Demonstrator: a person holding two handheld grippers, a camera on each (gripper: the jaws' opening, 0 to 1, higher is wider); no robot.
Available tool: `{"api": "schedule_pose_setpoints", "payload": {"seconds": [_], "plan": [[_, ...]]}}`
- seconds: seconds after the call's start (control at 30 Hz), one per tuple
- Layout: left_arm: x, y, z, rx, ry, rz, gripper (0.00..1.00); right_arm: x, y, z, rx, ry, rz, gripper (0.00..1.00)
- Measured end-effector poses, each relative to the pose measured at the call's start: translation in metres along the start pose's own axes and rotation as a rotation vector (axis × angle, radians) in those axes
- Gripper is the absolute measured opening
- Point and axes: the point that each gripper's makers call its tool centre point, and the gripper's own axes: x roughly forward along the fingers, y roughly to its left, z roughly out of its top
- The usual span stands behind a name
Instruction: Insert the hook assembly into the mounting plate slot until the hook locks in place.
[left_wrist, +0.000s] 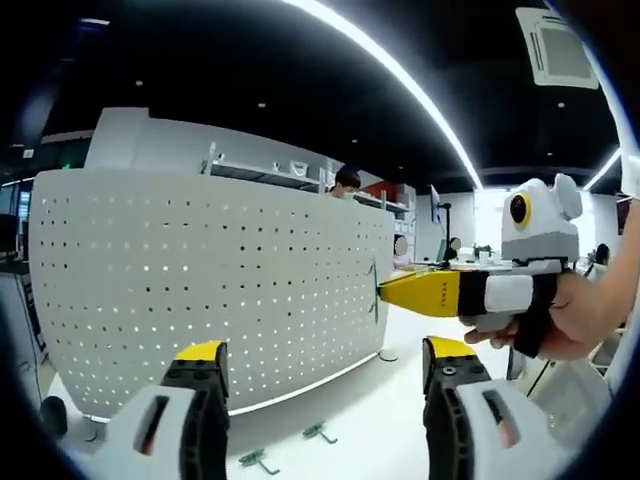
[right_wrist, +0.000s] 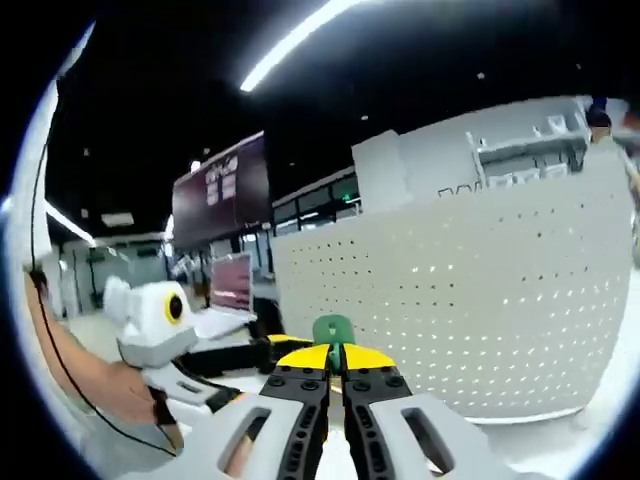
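The right gripper (right_wrist: 335, 362) is clenched on a green hook (right_wrist: 334, 331) at the perforated mounting plate (left_wrist: 200, 280). The left gripper (left_wrist: 325, 365) is released above the tabletop (left_wrist: 370, 420), where spare hooks (left_wrist: 258, 460) lie

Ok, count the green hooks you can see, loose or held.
3. Two lie loose on the white table before the pegboard: one, one. The right tool grips a third hook. Others may be hidden.

The pegboard (left_wrist: 200, 290) stood right across my front, blocking that way. Table (left_wrist: 350, 405) between my left jaws was mostly open, just two loose hooks (left_wrist: 258, 460) lying there.
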Motion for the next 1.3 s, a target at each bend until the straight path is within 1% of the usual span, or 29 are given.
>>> {"api": "schedule_pose_setpoints", "payload": {"seconds": [0.03, 0.1, 0.17, 0.27, 0.5, 0.6, 0.67, 0.73, 0.8, 0.93, 1.0, 1.03, 1.1, 1.17, 1.3], "plan": [[0.000, 0.000, 0.000, -0.002, 0.000, 0.001, 0.81, 0.000, -0.001, 0.002, -0.032, -0.013, -0.014, 0.01], [0.000, 0.000, -0.001, -0.005, 0.000, 0.005, 0.81, -0.001, -0.003, -0.001, -0.049, 0.003, -0.042, 0.01], [0.000, 0.000, -0.001, -0.005, 0.001, 0.005, 0.81, -0.002, -0.006, 0.000, -0.039, -0.010, -0.054, 0.01], [0.000, -0.001, -0.001, -0.001, 0.001, 0.006, 0.81, -0.002, -0.009, -0.001, -0.030, -0.003, -0.063, 0.01], [-0.003, 0.002, 0.000, 0.008, -0.004, 0.020, 0.80, 0.004, -0.019, 0.006, 0.053, -0.025, -0.086, 0.01], [-0.005, 0.004, 0.001, 0.015, -0.008, 0.030, 0.80, 0.010, -0.029, 0.012, 0.115, -0.042, -0.119, 0.01], [-0.007, 0.005, 0.002, 0.017, -0.009, 0.035, 0.80, 0.016, -0.037, 0.015, 0.116, -0.043, -0.140, 0.01], [-0.010, 0.008, 0.003, 0.030, -0.017, 0.050, 0.79, 0.020, -0.045, 0.020, 0.157, -0.062, -0.168, 0.01], [-0.011, 0.009, 0.003, 0.020, -0.016, 0.054, 0.79, 0.024, -0.050, 0.023, 0.167, -0.064, -0.180, 0.01], [-0.013, 0.010, 0.003, 0.033, -0.021, 0.062, 0.79, 0.031, -0.058, 0.030, 0.195, -0.082, -0.210, 0.01], [-0.014, 0.010, 0.004, 0.035, -0.025, 0.065, 0.79, 0.035, -0.062, 0.032, 0.186, -0.084, -0.232, 0.01], [-0.015, 0.011, 0.003, 0.033, -0.024, 0.068, 0.79, 0.037, -0.064, 0.034, 0.200, -0.088, -0.237, 0.01], [-0.016, 0.011, 0.003, 0.041, -0.021, 0.070, 0.79, 0.040, -0.066, 0.035, 0.209, -0.092, -0.249, 0.01], [-0.018, 0.010, 0.004, 0.057, -0.022, 0.072, 0.78, 0.044, -0.068, 0.035, 0.201, -0.098, -0.261, 0.01], [-0.020, 0.013, 0.006, 0.055, -0.031, 0.091, 0.78, 0.050, -0.071, 0.035, 0.212, -0.102, -0.285, 0.01]]}}
